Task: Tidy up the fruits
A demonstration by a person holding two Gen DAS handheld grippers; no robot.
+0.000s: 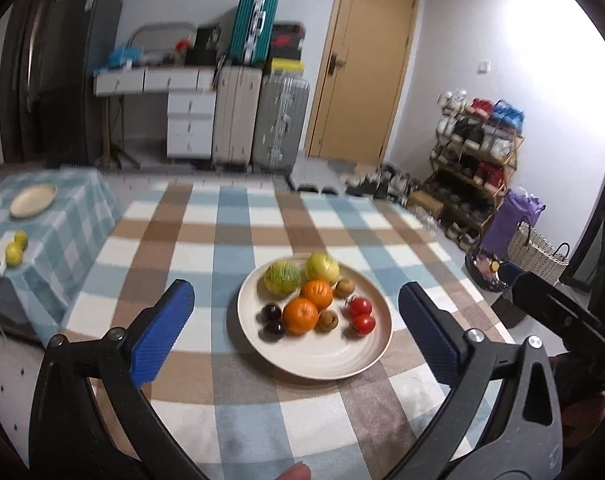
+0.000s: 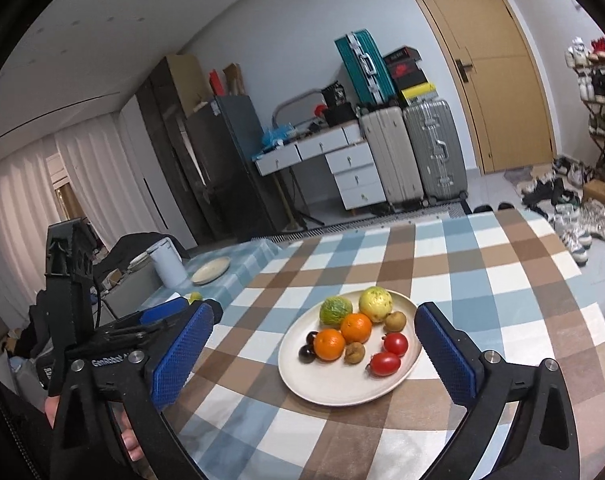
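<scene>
A round, ridged cream plate (image 1: 314, 360) sits on the checked cloth of the tabletop (image 1: 222, 240), holding glossy tomatoes (image 1: 360, 316), dimpled oranges (image 1: 310, 302) and dark plums (image 1: 272, 320). The left gripper (image 1: 298, 332) and right gripper (image 2: 314, 360), blue pads (image 2: 180, 356) knurled, gape wide and empty; "GeoRobot" is printed on the left one.

Fruit plate (image 1: 366, 360) — jaws agape

A checked tablecloth (image 1: 206, 248) covers the table. Beyond it — a wooden door (image 1: 362, 64), two upright suitcases (image 1: 262, 116) with a teal case (image 1: 254, 26) stacked above, white drawers (image 1: 190, 122), a dark fridge (image 1: 62, 80) and a shoe rack (image 1: 478, 148).
</scene>
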